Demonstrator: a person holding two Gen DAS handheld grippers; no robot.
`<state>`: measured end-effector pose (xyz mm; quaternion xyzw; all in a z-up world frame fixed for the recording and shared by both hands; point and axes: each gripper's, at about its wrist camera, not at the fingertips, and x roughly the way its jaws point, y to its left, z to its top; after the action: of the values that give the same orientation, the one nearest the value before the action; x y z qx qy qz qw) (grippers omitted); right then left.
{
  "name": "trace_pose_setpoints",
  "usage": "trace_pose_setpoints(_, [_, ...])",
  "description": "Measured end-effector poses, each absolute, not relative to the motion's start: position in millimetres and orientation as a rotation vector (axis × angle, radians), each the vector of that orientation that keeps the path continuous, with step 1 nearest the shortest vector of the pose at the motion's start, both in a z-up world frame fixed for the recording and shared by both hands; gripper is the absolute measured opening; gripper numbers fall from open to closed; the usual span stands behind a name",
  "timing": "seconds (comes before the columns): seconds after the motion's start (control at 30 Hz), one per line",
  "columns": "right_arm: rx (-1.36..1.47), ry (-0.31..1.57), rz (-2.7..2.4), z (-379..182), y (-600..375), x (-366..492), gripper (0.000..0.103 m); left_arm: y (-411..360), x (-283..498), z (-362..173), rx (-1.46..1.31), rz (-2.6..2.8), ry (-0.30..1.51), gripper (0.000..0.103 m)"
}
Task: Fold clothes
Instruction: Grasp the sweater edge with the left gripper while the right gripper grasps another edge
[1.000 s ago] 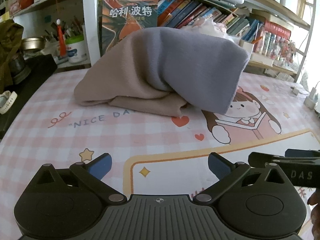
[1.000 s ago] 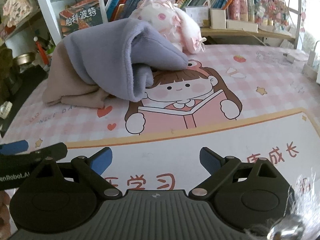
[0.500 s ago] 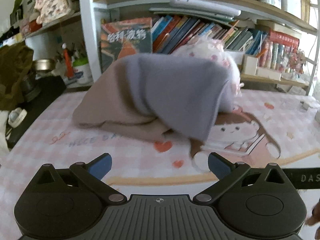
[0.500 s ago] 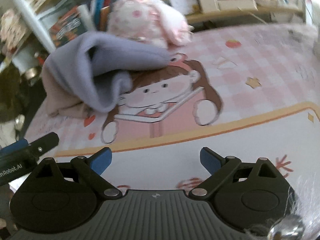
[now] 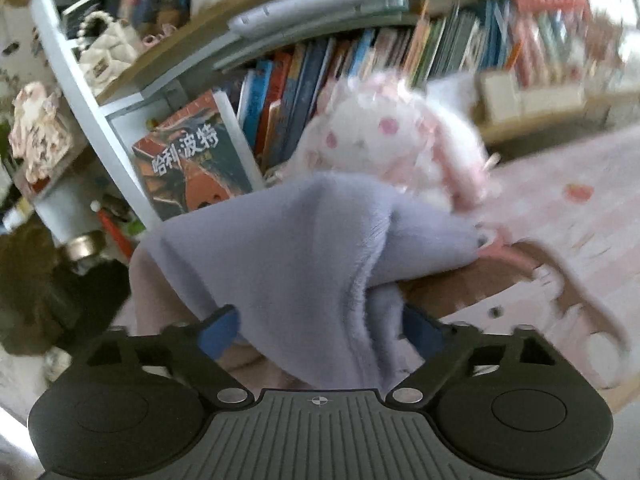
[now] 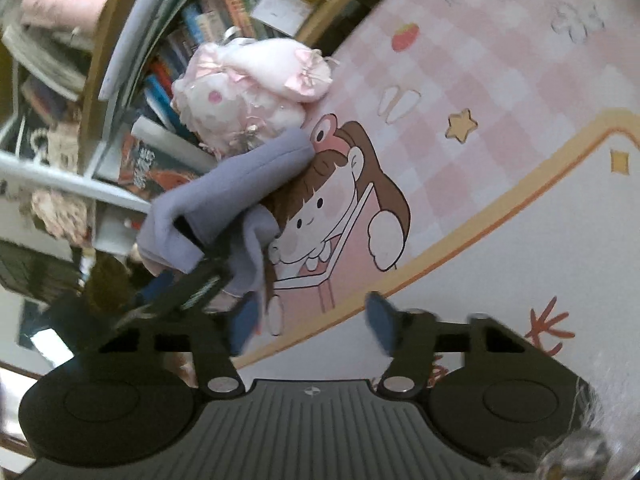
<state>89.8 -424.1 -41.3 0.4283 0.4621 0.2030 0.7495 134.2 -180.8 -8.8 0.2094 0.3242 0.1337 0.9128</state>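
Between the left gripper's [image 5: 320, 330] jaws hangs a drooping fold of the lavender garment [image 5: 288, 256]; jaws are wide apart w/ cloth bunched in the gap, not pinched as far as I can tell. Garment is fleece-like, lavender outside w/ a beige-pink layer [image 5: 160, 304] beneath, heaped on the surface [image 6: 500, 92] at its back-left, on the cartoon girl print [image 6: 320, 216] & just in front of the plush toy [image 6: 248, 84]. Judgement: soft, light, floppy; it'll sag & slide on the smooth mat, so take it at a hem or corner edge, not mid-panel, & keep both layers together or they'll separate. Right gripper [image 6: 308, 320] is well apart from the cloth, tilted over the mat, jaws wide open & holding nothing. Right view shows the left tool's dark body pushed into the lavender heap. Behind: bookshelf [image 5: 360, 64] w/ a row of books, a big book w/ Chinese title [image 5: 196, 160] leaning at its left. Left view is motion-blurred, so exact contact is unclear.
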Motion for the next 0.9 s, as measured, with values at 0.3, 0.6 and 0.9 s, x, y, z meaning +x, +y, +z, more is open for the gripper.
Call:
trace_pose_setpoints(0.3, [1.29, 1.039, 0.689, -53, -399, 113, 0.053, -171, 68, 28, 0.388, 0.181, 0.644, 0.005])
trace_pose_setpoints(0.6, [1.545, 1.163, 0.668, -86, -359, 124, 0.078, -188, 0, 54, 0.355, 0.143, 0.639, 0.005])
trace_pose_setpoints(0.9, [1.381, 1.202, 0.547, -95, -374, 113, 0.033, -186, -40, 66, 0.339, 0.176, 0.642, 0.005])
